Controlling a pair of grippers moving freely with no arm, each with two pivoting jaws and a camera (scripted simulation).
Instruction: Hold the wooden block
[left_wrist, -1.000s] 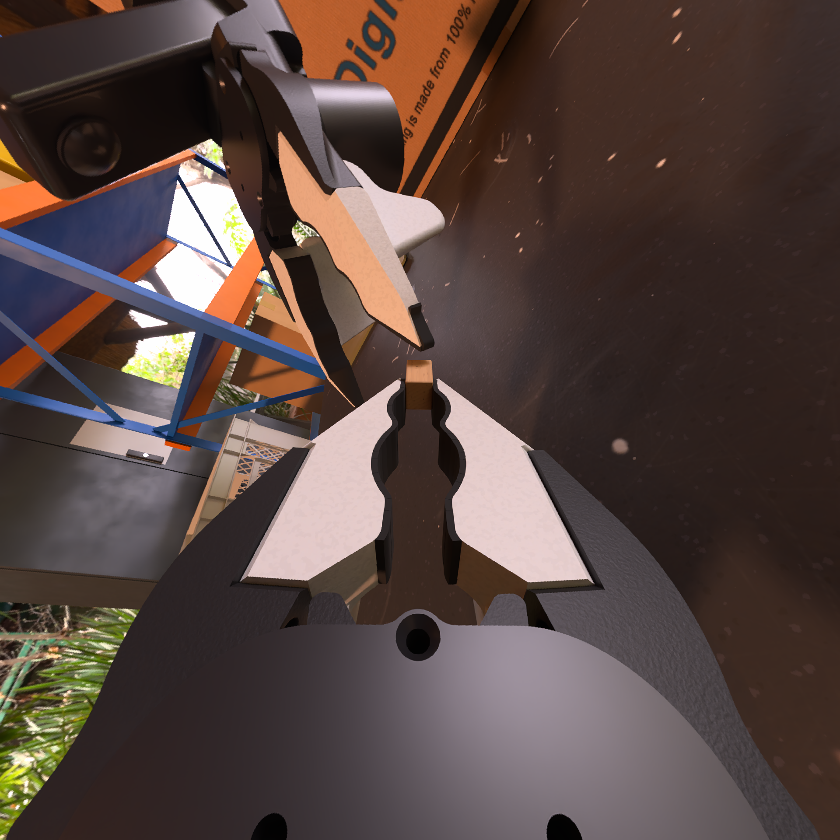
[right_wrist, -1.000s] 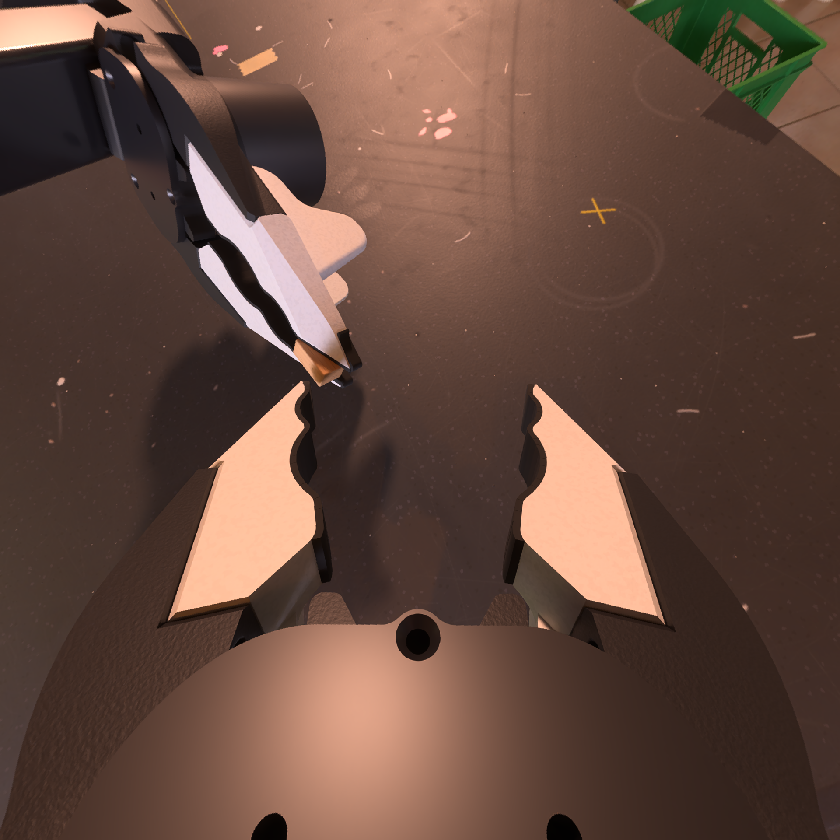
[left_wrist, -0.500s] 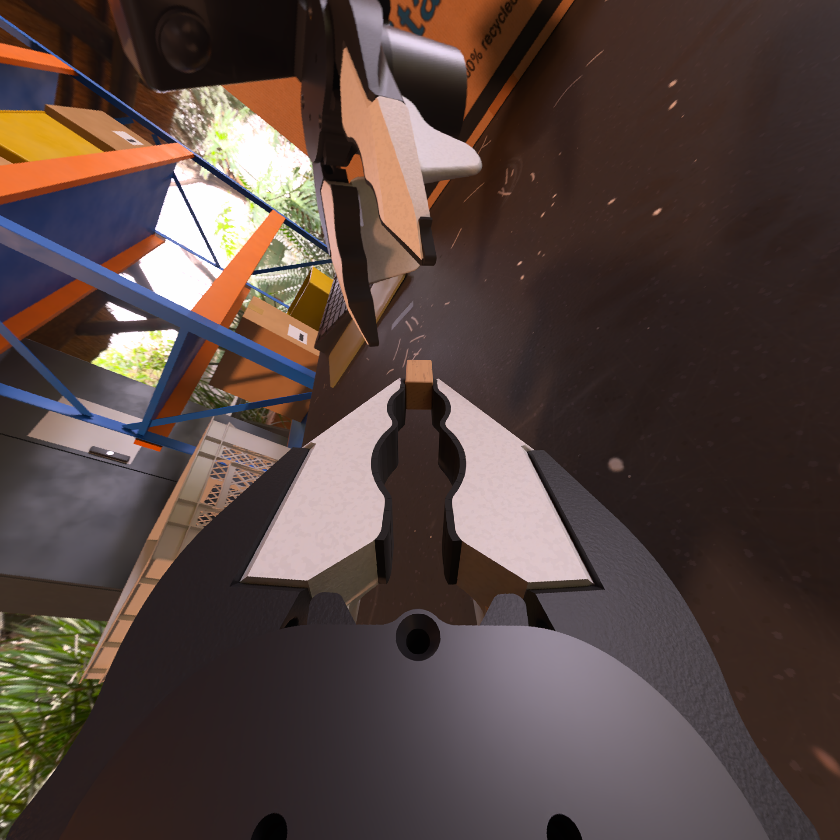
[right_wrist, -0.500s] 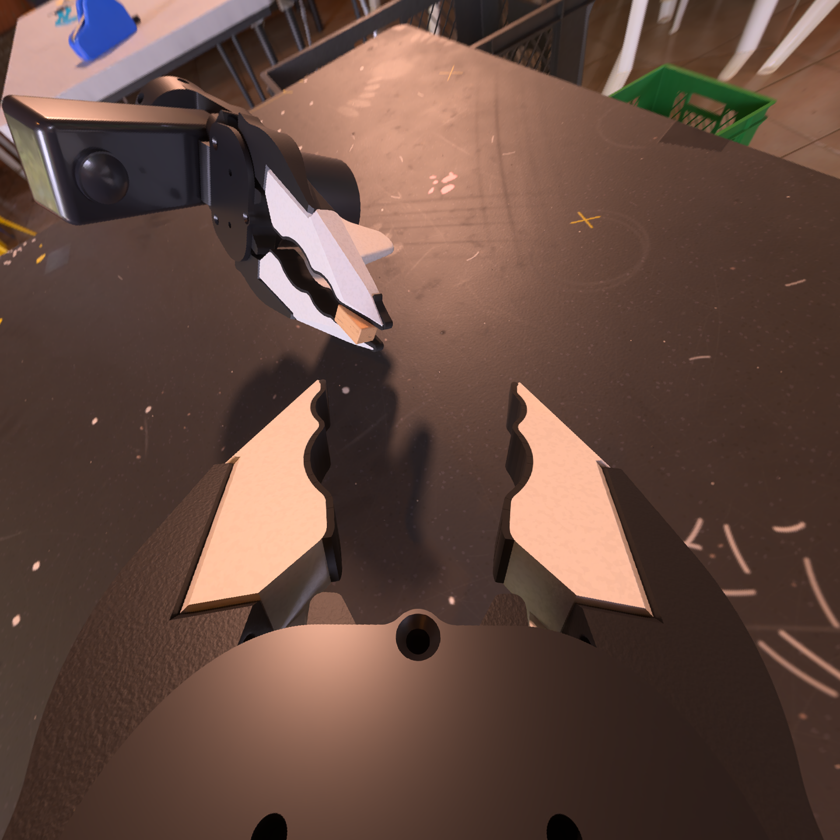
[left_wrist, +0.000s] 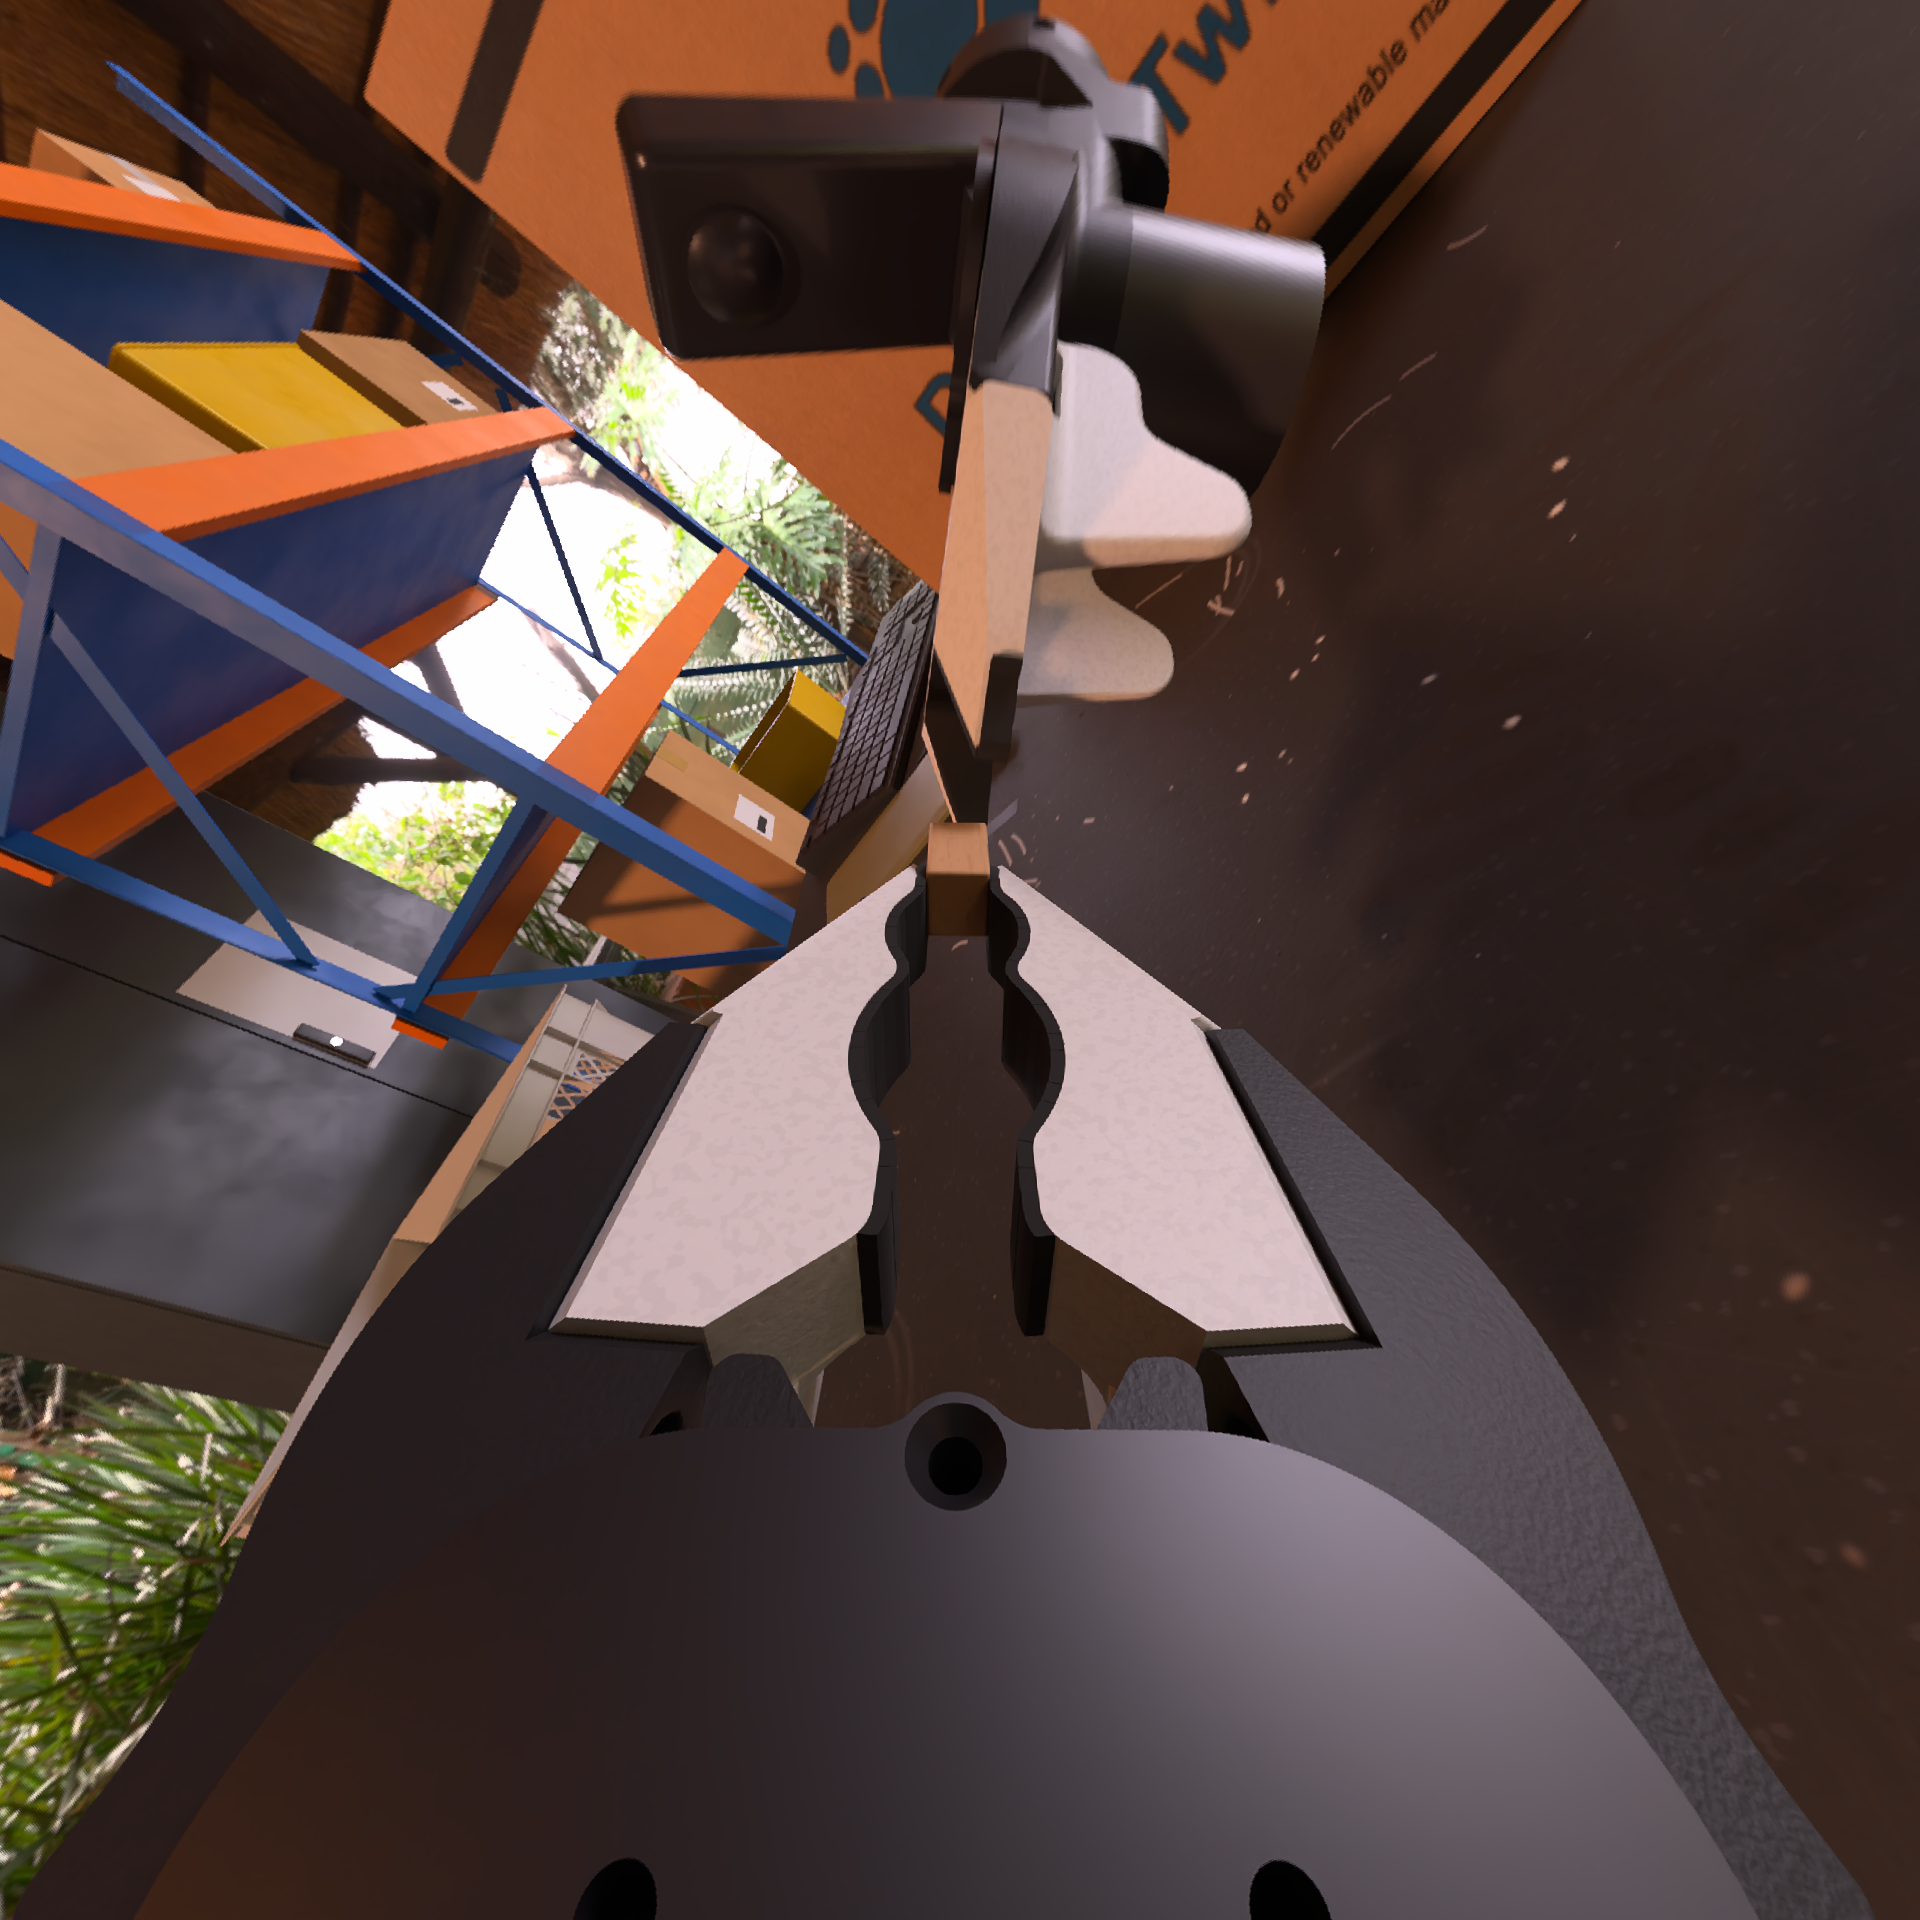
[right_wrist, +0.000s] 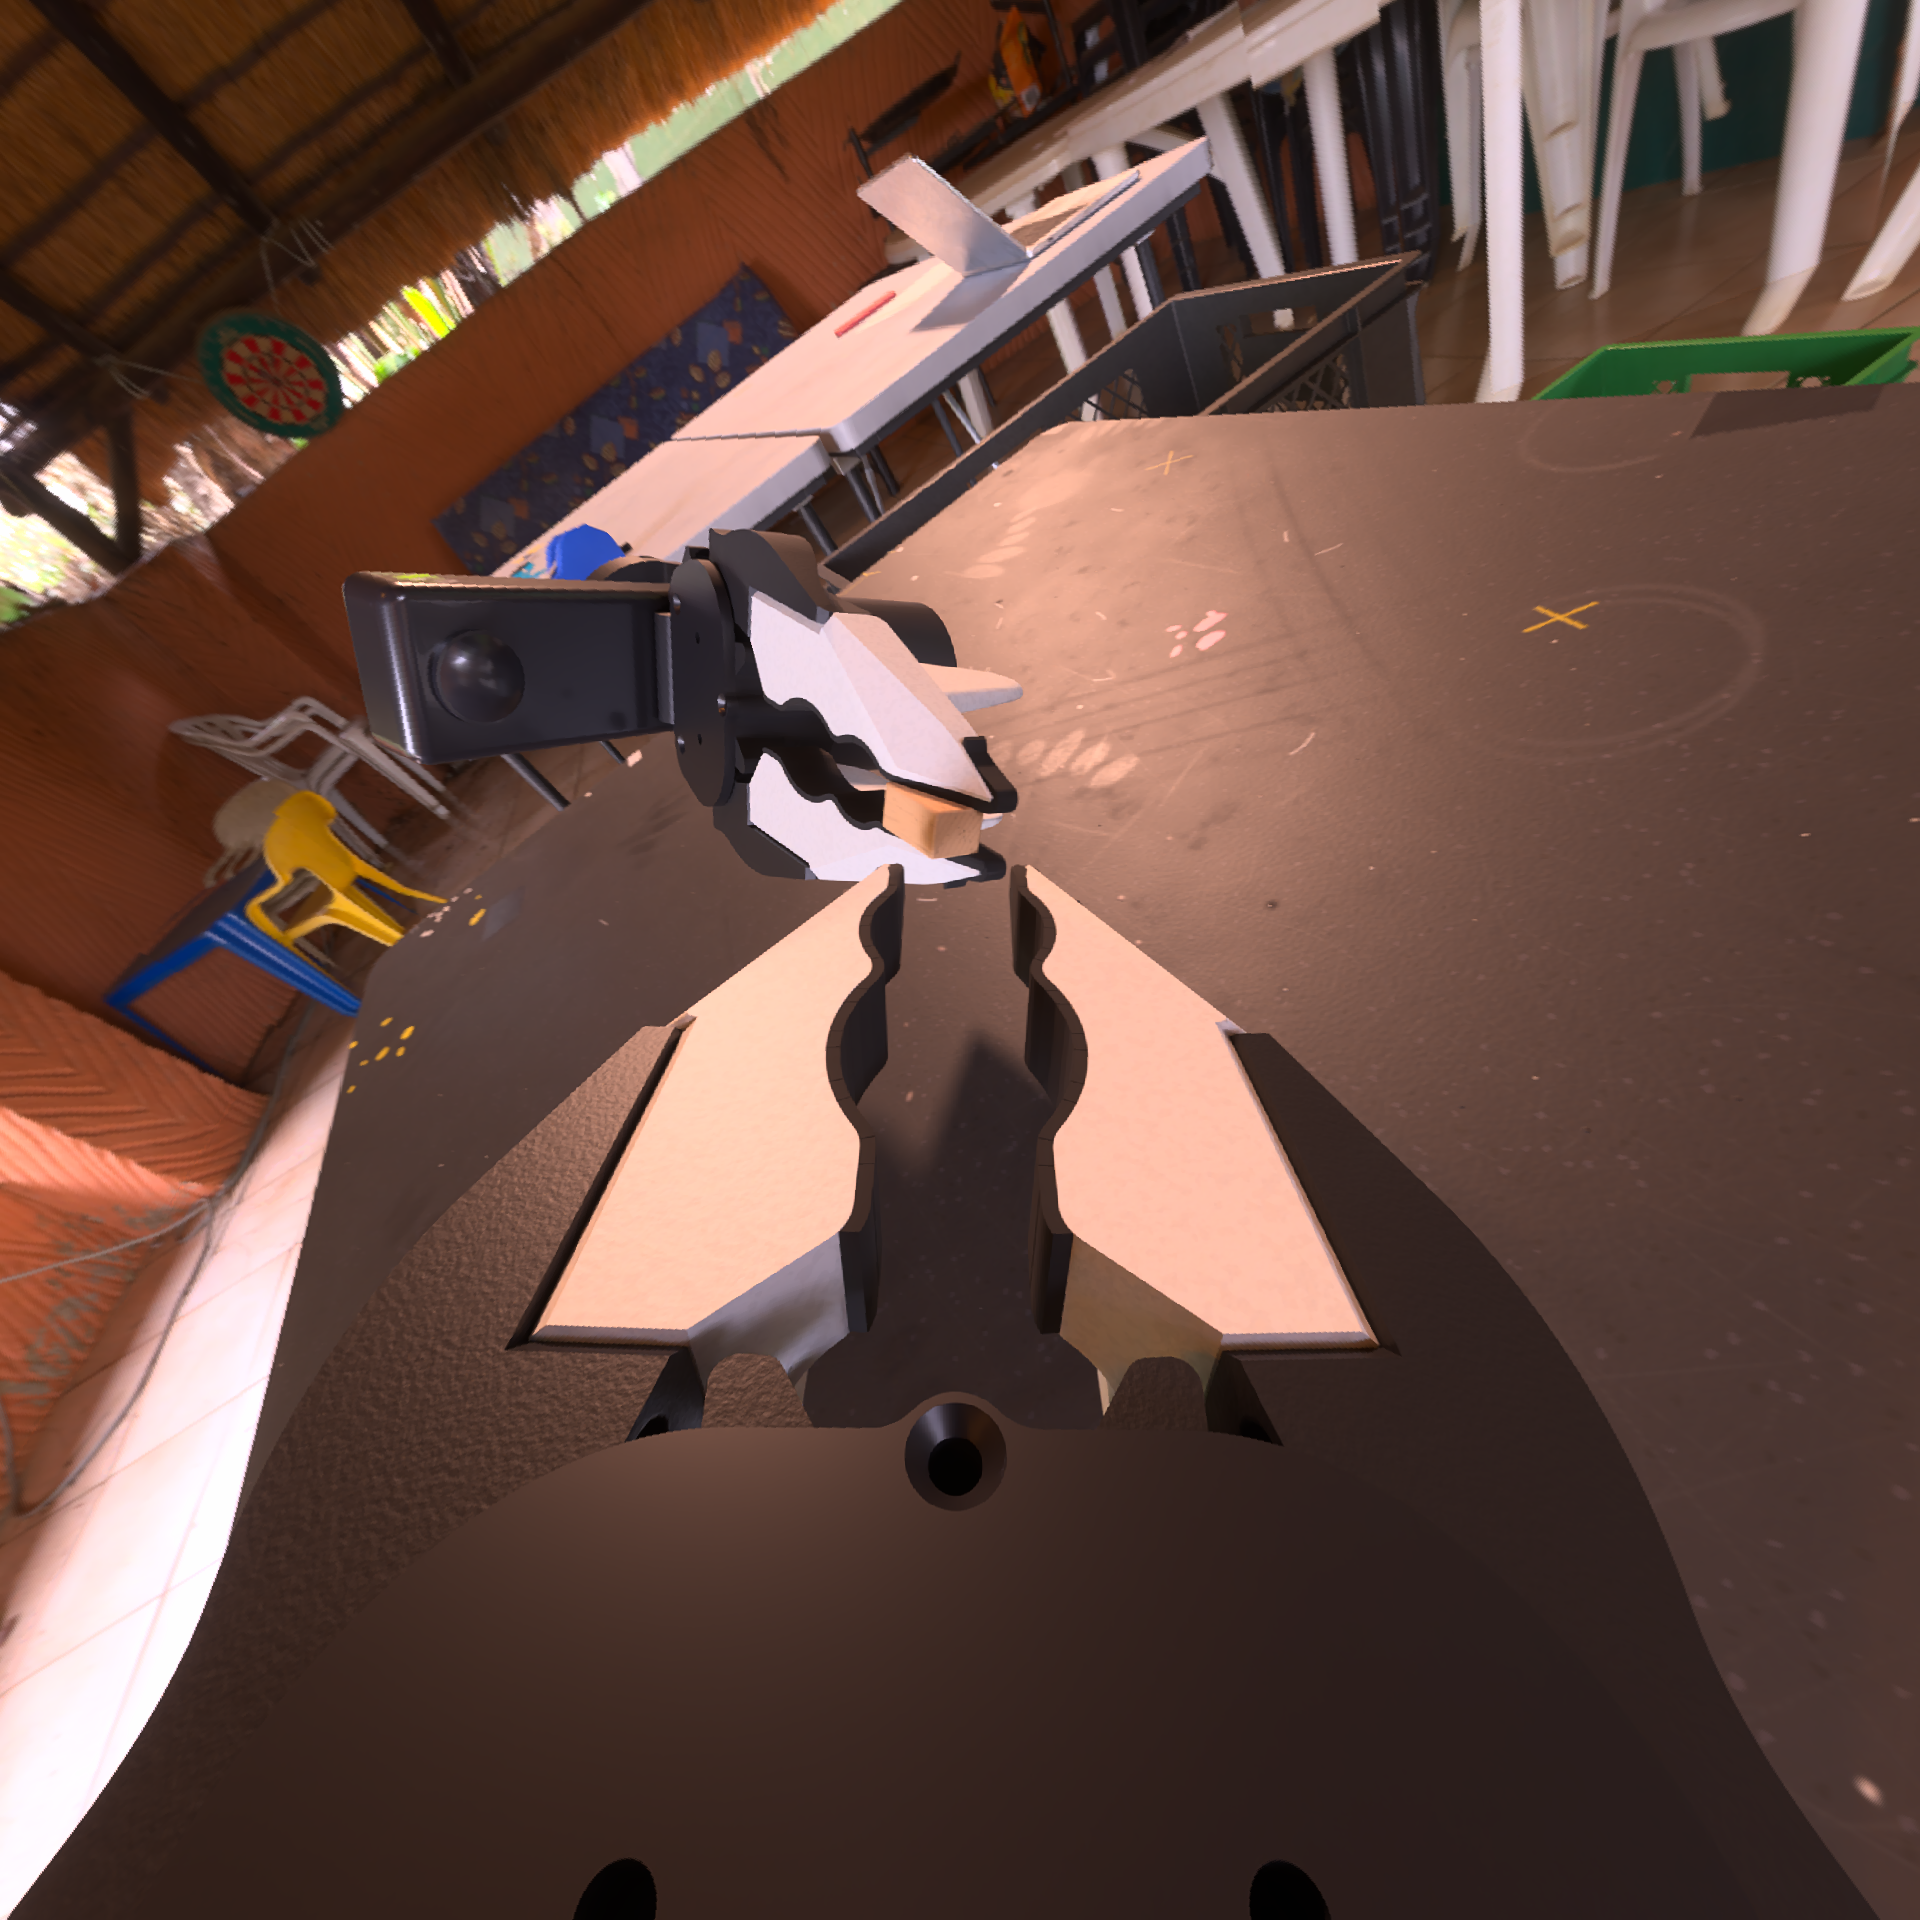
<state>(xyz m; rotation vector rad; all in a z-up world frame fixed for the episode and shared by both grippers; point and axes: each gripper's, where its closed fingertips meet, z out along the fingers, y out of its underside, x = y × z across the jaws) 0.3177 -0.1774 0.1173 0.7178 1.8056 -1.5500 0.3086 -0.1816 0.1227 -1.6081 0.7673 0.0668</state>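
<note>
The left gripper (left_wrist: 957, 896) is pinching the block (left_wrist: 956, 878) at the very tips of its jaws, so most of the wood is projecting beyond them; this shallow hold is probably leaving the far end free for a second grip. In the right wrist view the same gripper (right_wrist: 940, 831) is lying sideways above the tabletop (right_wrist: 1507, 935), jaws stacked one over the other, with the block (right_wrist: 932, 826) jutting out toward the right and well clear of the surface. The right gripper (right_wrist: 954, 883) is pointing at the block from the near side, its jaws narrowed to a small gap and grasping nothing; its tips are sitting just beside the block, and whether they are touching it cannot be told. In the left wrist view that gripper (left_wrist: 971, 769) is hanging just beyond the block's far face. Open room is lying to the right and far across the bare tabletop. To the left, the tabletop edge is dropping away to the floor. A cardboard box (left_wrist: 644, 135) is standing at the far side, limiting travel there.
</note>
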